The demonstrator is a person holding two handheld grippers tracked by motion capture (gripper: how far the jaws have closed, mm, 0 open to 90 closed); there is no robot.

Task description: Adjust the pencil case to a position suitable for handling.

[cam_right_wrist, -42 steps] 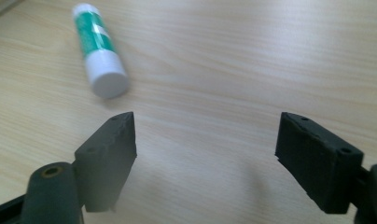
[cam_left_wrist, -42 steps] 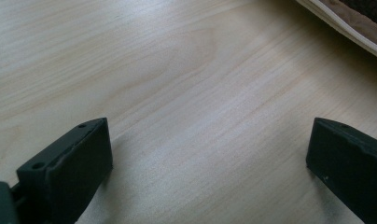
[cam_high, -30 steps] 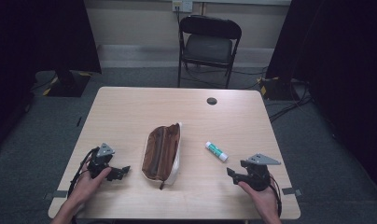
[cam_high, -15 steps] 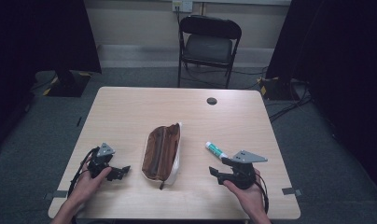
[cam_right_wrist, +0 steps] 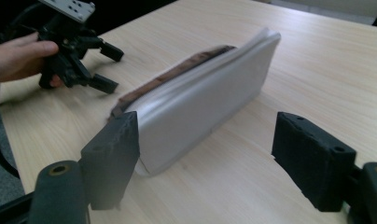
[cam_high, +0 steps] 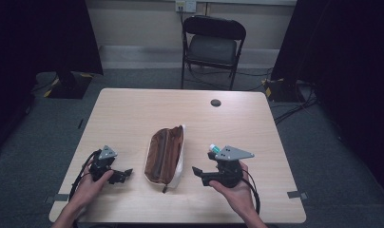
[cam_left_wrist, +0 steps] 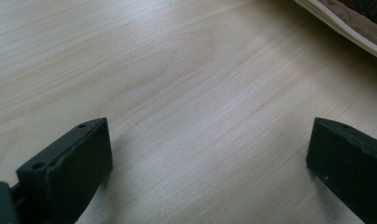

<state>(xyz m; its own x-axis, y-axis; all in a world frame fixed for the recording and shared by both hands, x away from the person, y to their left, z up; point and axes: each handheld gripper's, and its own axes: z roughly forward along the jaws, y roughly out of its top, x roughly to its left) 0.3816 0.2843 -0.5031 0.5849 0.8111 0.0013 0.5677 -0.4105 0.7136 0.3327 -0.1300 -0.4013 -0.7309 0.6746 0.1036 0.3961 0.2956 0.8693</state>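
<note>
Table (cam_high: 133, 114) of pale wood, rectangular, with a small dark round grommet (cam_high: 216, 102) near its far edge. Beyond it, on grey carpet, a black folding chair (cam_high: 213, 45) facing the table.

Pencil case (cam_high: 165, 154), brown with a white side, lying lengthwise near the middle of the tabletop, between the two grippers and apart from both. Seen in the right gripper view as a long white-sided pouch (cam_right_wrist: 210, 105) resting on its edge, brown top seam upward, zipper pull trailing at the near end in the high view.

Right gripper (cam_high: 197, 172) held above the table just right of the case, jaws pointing left toward it, grey three-cornered plate on top. Jaws standing wide, just opened further, nothing between the pads; in its own view the case lies ahead, framed between the two black jaws but not pressed by either.

Left gripper (cam_high: 125, 174) low by the near left part of the table, held in the left hand (cam_high: 92, 183), jaws pointing right toward the case. Jaws spread wide over bare wood, holding nothing; a corner of the case at the upper right of its own view.

Glue stick (cam_high: 213, 149), small, white and teal, lying just behind the right gripper, partly hidden by the grey plate.
</note>
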